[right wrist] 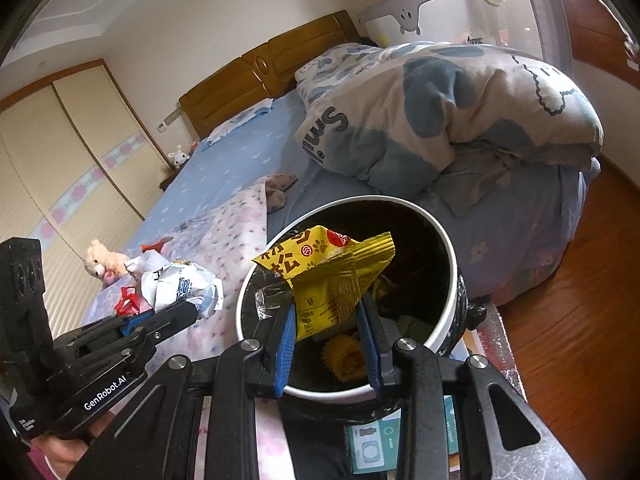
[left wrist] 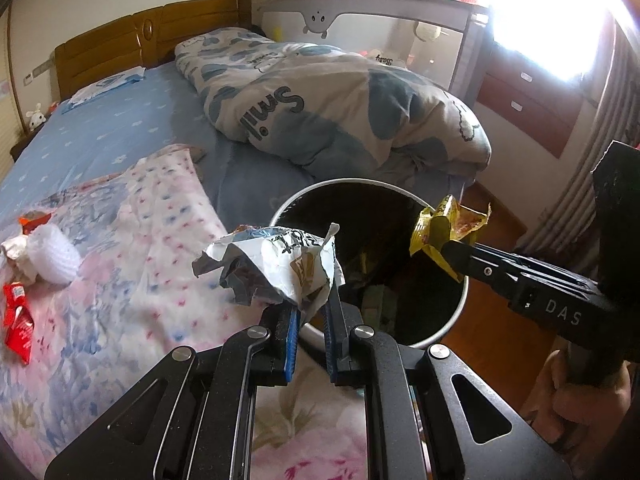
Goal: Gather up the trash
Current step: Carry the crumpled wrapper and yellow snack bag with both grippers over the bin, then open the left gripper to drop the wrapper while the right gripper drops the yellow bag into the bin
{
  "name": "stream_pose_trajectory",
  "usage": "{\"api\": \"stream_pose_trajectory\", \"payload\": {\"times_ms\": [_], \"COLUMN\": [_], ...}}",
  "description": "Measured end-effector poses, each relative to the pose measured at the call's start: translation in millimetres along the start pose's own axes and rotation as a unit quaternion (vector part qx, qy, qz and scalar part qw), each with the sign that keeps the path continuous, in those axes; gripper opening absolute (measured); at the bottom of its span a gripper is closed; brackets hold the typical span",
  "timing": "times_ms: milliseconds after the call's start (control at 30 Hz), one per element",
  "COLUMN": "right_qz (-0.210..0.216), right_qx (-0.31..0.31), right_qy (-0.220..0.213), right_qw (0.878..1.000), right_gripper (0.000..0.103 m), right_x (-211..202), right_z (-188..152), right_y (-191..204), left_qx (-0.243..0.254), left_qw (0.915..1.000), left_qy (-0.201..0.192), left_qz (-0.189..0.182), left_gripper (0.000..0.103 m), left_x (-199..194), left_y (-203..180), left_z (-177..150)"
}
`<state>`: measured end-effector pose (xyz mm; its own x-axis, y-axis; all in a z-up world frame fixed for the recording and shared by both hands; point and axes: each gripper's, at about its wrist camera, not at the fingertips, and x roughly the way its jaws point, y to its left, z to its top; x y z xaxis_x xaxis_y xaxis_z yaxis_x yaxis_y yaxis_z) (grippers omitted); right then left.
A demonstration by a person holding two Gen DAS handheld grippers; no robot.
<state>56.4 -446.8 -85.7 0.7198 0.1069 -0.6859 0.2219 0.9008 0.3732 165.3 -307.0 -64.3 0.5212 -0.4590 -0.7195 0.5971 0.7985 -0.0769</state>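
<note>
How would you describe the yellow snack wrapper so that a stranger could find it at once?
Start at the round bin standing against the bed. Over its open mouth the right claw pinches the yellow snack wrapper. Unlike the crumpled white wrapper held by the left claw, it is bright yellow with paw prints.

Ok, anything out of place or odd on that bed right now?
Yes: loose trash still litters the pink blanket, a red wrapper and crumpled white paper at its left edge. Both grippers already hold wrappers near the bin.
</note>
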Motion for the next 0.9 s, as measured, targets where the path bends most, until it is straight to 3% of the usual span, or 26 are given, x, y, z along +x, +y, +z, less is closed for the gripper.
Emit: {"api": "stream_pose_trajectory", "payload": {"times_ms": [900], "right_qz": [-0.019], "right_qx": [0.012], "right_qy": [0.04], "right_qw": [0.999], "right_gripper": [0.034], "right_x": [31.7], "right_z": [15.3], "right_y": [-21.1], "left_qx": [-0.003], "left_qw": [0.9993], "left_qy": [0.031], "left_qz": [-0.02], "left_gripper": [0.013], "left_x": [34.0], "left_y": [-6.6], "left_z": [13.6]}}
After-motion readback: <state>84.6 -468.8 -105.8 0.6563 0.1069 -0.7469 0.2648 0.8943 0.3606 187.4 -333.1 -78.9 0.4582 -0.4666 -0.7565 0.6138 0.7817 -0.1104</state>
